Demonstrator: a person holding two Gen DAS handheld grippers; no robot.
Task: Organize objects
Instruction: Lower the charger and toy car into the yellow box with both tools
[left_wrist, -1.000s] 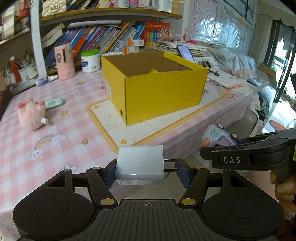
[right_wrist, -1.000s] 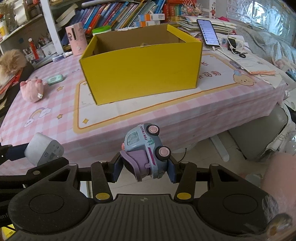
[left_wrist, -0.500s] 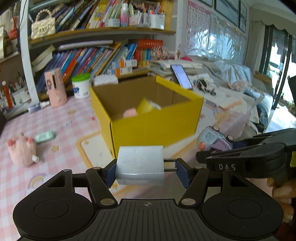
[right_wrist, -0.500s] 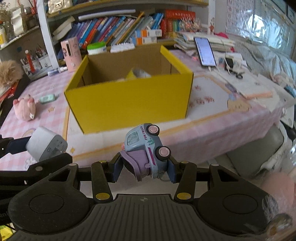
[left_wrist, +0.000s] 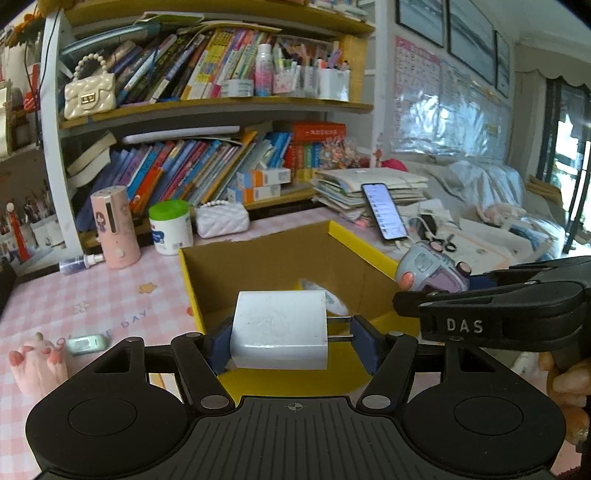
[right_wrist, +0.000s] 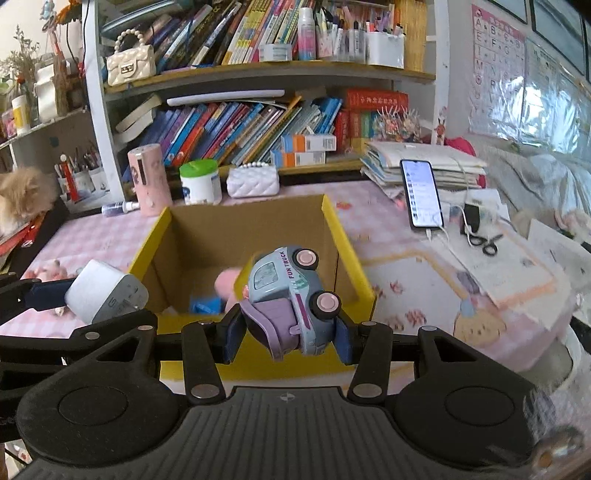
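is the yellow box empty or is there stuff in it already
Not empty: the right wrist view shows a pink item and a blue one on the yellow box floor.

Seen rel. to the bookshelf (right_wrist: 258, 122): pink canister (right_wrist: 149, 179), green-lidded tub (right_wrist: 200, 181) & white quilted purse (right_wrist: 252, 181) stood just below; phone (right_wrist: 422, 194) propped to its right, scissors (right_wrist: 484, 244) beyond.

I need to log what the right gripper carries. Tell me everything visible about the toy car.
The toy car is a small, rounded, plastic-looking van, pale blue with a lilac front and pink wheel hubs, lettered FUN TRUCK on its side. It hangs tipped on its side, wheels to the right, clamped between the right gripper pads. It is held in the air over the near edge of the open yellow box, touching nothing else.
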